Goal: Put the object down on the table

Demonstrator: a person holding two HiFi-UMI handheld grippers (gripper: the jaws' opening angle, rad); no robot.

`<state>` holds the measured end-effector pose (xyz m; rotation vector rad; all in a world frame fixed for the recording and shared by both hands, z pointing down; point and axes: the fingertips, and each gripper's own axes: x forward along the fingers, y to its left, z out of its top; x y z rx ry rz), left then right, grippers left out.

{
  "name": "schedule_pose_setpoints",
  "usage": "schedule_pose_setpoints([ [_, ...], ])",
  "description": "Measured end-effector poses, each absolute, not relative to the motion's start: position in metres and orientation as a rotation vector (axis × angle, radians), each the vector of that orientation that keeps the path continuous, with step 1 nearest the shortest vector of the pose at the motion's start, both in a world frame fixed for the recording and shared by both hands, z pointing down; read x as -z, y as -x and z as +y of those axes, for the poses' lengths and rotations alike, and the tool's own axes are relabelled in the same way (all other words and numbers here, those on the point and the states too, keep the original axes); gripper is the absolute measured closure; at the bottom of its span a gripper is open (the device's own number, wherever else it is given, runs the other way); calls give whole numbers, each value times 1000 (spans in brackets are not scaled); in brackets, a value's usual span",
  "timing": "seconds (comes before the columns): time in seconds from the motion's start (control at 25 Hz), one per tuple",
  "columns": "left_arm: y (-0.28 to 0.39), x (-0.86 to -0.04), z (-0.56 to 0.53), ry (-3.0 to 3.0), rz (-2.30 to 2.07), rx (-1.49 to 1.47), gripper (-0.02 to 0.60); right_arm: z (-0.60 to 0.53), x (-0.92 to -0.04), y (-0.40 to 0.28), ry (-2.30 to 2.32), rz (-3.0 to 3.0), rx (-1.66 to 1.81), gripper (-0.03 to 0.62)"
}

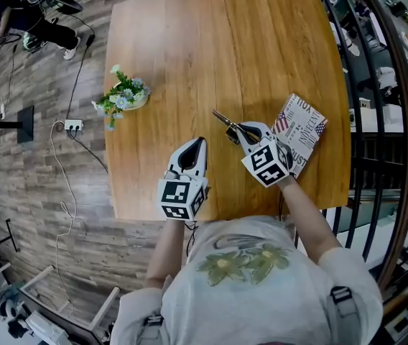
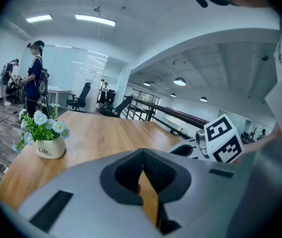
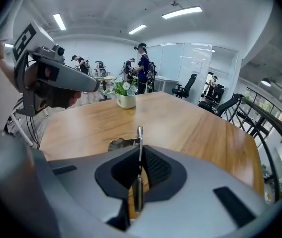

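Note:
My right gripper [image 1: 241, 129] is shut on a pair of metal scissors [image 1: 225, 121] and holds it low over the wooden table [image 1: 211, 49], right of centre. In the right gripper view [image 3: 140, 150] the scissors [image 3: 139, 135] stick out edge-on past the jaws, with a handle loop showing to the left. Whether they touch the table I cannot tell. My left gripper [image 1: 200, 141] hovers near the front edge, its jaws together with nothing between them; the left gripper view [image 2: 142, 152] shows the same.
A small pot of blue and white flowers [image 1: 126, 95] stands at the table's left side. A printed booklet [image 1: 303, 128] lies by the right edge, beside my right gripper. A black railing [image 1: 383, 121] runs along the right. People stand across the room [image 1: 24, 13].

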<state>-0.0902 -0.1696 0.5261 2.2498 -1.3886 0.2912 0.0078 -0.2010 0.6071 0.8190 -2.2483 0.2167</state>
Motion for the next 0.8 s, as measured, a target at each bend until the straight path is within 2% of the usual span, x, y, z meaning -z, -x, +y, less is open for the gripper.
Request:
schedule_pose_setpoints([
  [0.8,92,-539,-168,-2218,-1385,-321,569,-196,-654,1,-719,-2194,-196,583],
])
